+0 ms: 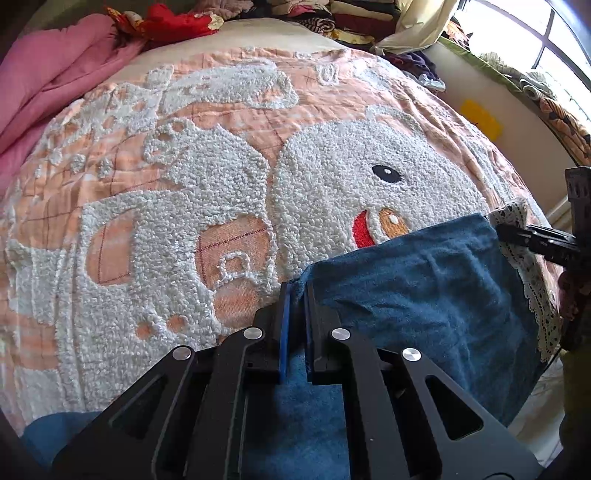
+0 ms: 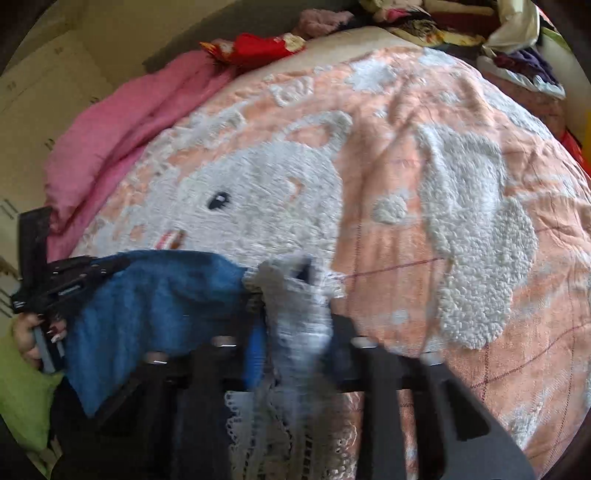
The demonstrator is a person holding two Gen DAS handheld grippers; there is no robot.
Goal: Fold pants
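Blue fleecy pants [image 1: 424, 288] with a white lace hem [image 1: 532, 280] are stretched between both grippers over the bed. My left gripper [image 1: 297, 291] is shut on the pants' left corner, blue cloth pinched between its pads. In the left wrist view my right gripper [image 1: 504, 232] comes in from the right edge and pinches the lace corner. The right wrist view is blurred: the lace [image 2: 295, 321] runs down between the fingers of my right gripper [image 2: 295, 291]. The blue pants [image 2: 159, 306] hang to its left, reaching my left gripper [image 2: 107, 267], which a hand [image 2: 29, 339] holds.
The bed is covered by a peach bedspread [image 1: 229, 122] with a white tufted bear. A pink blanket [image 1: 48, 77] lies along its left side and piled clothes [image 1: 351, 14] at the far end. A window [image 1: 546, 40] is at the right. A green cushion [image 2: 22, 398] sits low left.
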